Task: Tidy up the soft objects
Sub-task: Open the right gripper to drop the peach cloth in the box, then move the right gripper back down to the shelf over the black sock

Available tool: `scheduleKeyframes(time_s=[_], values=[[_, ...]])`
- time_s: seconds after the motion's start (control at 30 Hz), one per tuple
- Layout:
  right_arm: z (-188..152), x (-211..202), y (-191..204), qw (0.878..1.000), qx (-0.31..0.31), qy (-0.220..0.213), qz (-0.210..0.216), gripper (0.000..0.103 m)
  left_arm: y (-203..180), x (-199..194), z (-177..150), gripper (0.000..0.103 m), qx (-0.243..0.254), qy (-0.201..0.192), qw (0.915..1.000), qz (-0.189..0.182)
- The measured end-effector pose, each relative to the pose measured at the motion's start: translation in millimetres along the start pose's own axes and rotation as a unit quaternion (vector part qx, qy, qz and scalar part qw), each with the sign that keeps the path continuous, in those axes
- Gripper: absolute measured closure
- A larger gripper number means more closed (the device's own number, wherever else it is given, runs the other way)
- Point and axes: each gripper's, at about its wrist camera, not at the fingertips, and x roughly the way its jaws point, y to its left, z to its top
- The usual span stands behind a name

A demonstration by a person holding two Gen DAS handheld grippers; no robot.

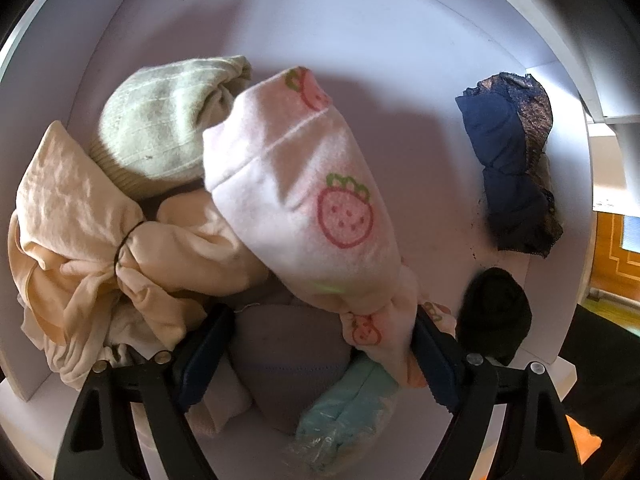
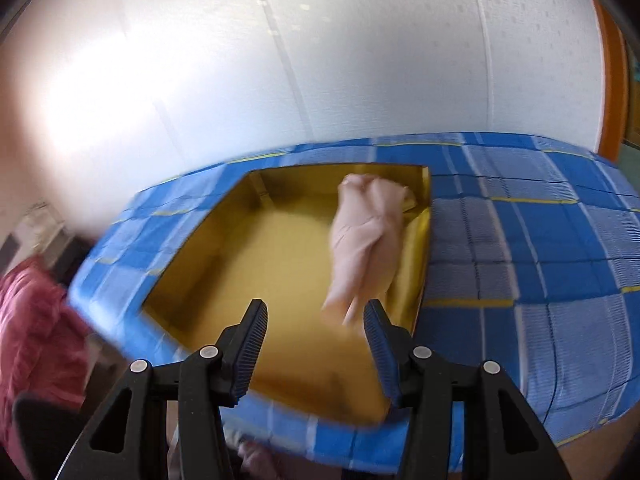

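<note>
The left gripper point(image 1: 320, 344) sits at the bottom of its picture, jaws wide apart. The right gripper point(image 2: 316, 344) sits low too, jaws partly open.

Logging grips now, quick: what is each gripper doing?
Left gripper: open over the pile, its right finger touching the strawberry-print cloth.
Right gripper: open, holding nothing; pink cloth lies in the gold box.

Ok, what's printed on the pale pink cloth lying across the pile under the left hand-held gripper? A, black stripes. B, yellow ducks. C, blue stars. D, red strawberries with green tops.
D: the pink cloth carries red outlined strawberries with green leafy tops, one near its middle and another near its far end.
</note>
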Motion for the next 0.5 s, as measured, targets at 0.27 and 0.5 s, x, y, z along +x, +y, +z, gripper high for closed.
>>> scheduleKeyframes(time_s=[0.27, 0.5], values=[[-95, 10, 27, 0.983, -0.097, 0.135, 0.08, 0.052, 7, -4, 3, 0.017, -0.003, 0.0, 1.0, -0.005], [-208, 132, 29, 0.895, -0.156, 0.417, -0.045, 0.052, 17, -5, 6, 0.014, -0.019, -0.002, 0.9994, -0.029]])
